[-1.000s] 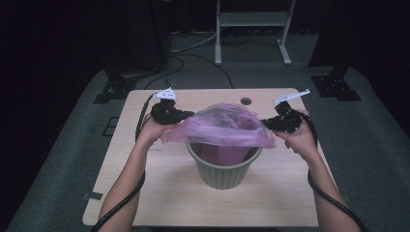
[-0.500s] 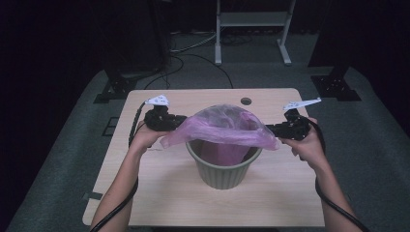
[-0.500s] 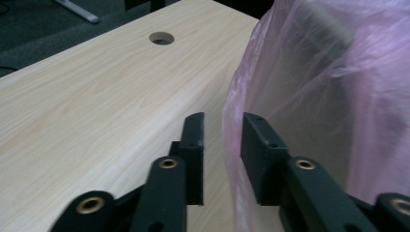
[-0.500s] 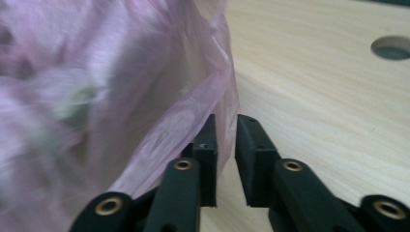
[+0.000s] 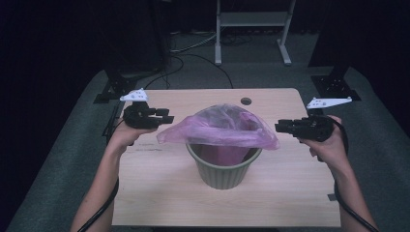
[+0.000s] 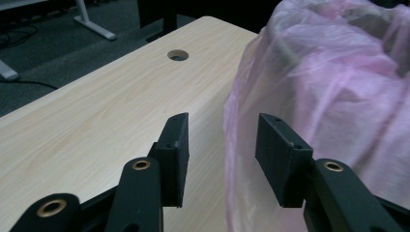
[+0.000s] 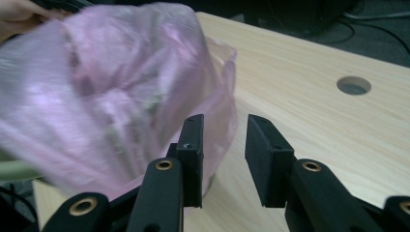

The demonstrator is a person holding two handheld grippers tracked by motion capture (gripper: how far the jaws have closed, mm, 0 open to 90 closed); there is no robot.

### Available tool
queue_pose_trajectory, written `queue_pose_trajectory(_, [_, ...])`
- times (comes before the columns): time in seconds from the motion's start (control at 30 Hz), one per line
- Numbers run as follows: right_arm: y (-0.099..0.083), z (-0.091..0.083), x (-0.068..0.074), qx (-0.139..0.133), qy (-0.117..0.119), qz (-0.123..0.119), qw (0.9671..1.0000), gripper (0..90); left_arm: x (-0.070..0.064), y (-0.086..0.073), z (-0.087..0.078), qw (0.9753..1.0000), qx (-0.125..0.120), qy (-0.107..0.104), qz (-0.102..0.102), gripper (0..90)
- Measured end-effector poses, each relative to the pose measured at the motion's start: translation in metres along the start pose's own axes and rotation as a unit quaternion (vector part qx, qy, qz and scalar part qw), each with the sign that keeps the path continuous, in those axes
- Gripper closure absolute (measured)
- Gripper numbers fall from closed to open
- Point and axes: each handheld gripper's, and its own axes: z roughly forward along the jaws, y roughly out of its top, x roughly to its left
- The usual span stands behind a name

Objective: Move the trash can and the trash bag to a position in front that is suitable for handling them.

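Note:
A pale green ribbed pot (image 5: 223, 169) stands mid-table. A thin pink plastic bag (image 5: 220, 128) lies draped over its mouth, with the edges hanging past the rim. My left gripper (image 5: 169, 116) hovers open just left of the bag's left corner. In the left gripper view, the left gripper (image 6: 222, 145) has its jaws spread, and the bag (image 6: 329, 87) hangs just beyond them. My right gripper (image 5: 278, 127) is open at the bag's right edge. In the right gripper view, the right gripper (image 7: 225, 150) has nothing between its jaws, and the bag (image 7: 111, 82) lies off to their left.
The wooden table (image 5: 159, 193) has a round cable hole (image 5: 246, 101) near its far edge. Beyond it stand a white metal frame (image 5: 251, 21) and black stand bases (image 5: 336, 79) on grey carpet. Cables trail from both grippers.
Both grippers have let go of the bag's edges and drawn apart, left and right. The bag, stretched between them before, now sags over the pot.

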Motion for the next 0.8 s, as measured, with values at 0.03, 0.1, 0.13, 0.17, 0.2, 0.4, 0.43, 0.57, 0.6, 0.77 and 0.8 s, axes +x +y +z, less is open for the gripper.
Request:
queue_pose_trajectory(0.03, [0.0,-0.004,0.003,-0.003,0.006,-0.005,1.0,67.4,-0.001,0.0,-0.002,1.0,-0.002,-0.002,0.001,53.9])
queue_pose_trajectory(0.1, [0.001,-0.007,0.008,-0.002,0.013,-0.016,0.9998,66.4,-0.005,0.001,-0.008,0.9999,-0.002,-0.008,0.006,52.9])
queue_pose_trajectory(0.13, [0.001,-0.009,0.012,-0.001,0.017,-0.024,0.9996,66.2,-0.008,0.001,-0.01,0.9999,-0.001,-0.011,0.011,52.8])
queue_pose_trajectory(0.17, [0.001,-0.011,0.016,0.001,0.023,-0.031,0.9992,65.8,-0.01,0.001,-0.012,0.9998,-0.001,-0.015,0.011,51.8])
queue_pose_trajectory(0.2, [0.0,-0.012,0.019,0.002,0.026,-0.036,0.999,65.2,-0.012,0.001,-0.013,0.9997,-0.001,-0.019,0.014,51.0])
queue_pose_trajectory(0.4, [-0.004,-0.018,0.034,0.003,0.057,-0.069,0.996,62.1,-0.028,-0.001,-0.02,0.9979,0.002,-0.055,0.033,46.0])
queue_pose_trajectory(0.43, [-0.005,-0.02,0.036,0.003,0.064,-0.074,0.9952,60.7,-0.03,-0.001,-0.02,0.9973,0.003,-0.063,0.037,44.9])
queue_pose_trajectory(0.57, [-0.008,-0.021,0.044,0.005,0.077,-0.1,0.992,55.8,-0.037,-0.004,-0.022,0.9952,0.0,-0.086,0.047,39.4])
queue_pose_trajectory(0.6, [-0.008,-0.02,0.046,0.006,0.078,-0.103,0.9916,55.3,-0.039,-0.004,-0.023,0.9946,-0.002,-0.091,0.049,38.6])
queue_pose_trajectory(0.77, [-0.007,-0.011,0.053,0.024,0.074,-0.125,0.9891,53.6,-0.046,-0.005,-0.02,0.9911,0.0,-0.119,0.059,33.8])
queue_pose_trajectory(0.8, [-0.007,-0.009,0.053,0.026,0.075,-0.127,0.9887,53.5,-0.048,-0.006,-0.018,0.9899,0.006,-0.126,0.065,32.7])
